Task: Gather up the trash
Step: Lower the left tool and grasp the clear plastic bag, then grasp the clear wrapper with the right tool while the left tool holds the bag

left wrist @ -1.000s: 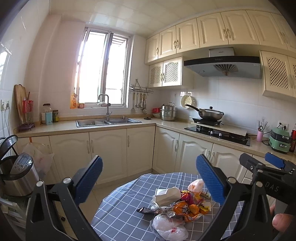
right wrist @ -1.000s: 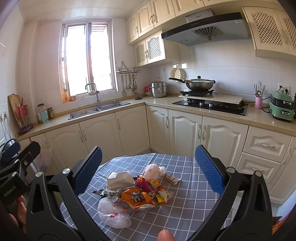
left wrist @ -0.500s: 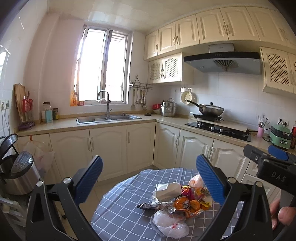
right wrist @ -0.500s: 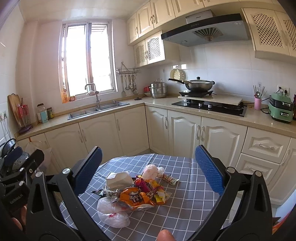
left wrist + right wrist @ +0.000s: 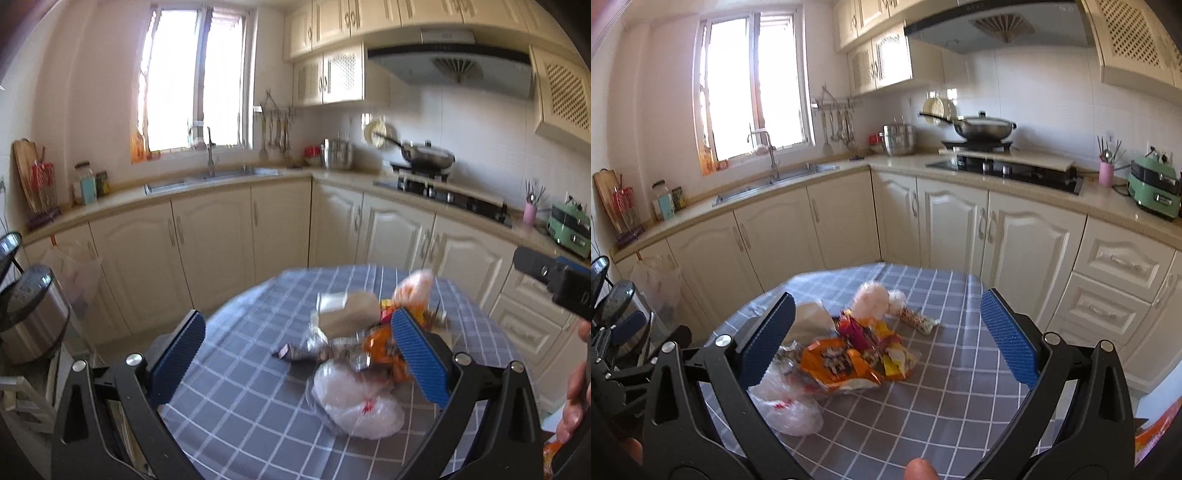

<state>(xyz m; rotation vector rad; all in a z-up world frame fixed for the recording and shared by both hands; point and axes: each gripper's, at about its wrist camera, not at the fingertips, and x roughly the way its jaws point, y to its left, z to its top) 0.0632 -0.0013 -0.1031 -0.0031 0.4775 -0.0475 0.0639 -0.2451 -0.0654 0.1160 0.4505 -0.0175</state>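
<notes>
- Trash, a heap of crumpled wrappers [image 5: 849, 350] [image 5: 362, 339], lay near the middle of the round table under a grey checked cloth [image 5: 960, 369] [image 5: 240, 387].
- I saw an orange foil snack bag [image 5: 836, 363] in the heap, touching a clear plastic bag [image 5: 786, 402] [image 5: 354, 398] at its near edge.
- My left hand-held gripper [image 5: 295, 358] hung above the table, blue pads spread wide, gripping nothing.
- My right hand-held gripper [image 5: 886, 336] was likewise spread and empty.

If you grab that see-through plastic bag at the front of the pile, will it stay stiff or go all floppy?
Probably floppy: the clear plastic bag lies crumpled and sagging on the checked tablecloth. It looks thin and likely light, so it may bunch up or slip between the pads. Pushed, it would probably slide or crumple rather than roll.
</notes>
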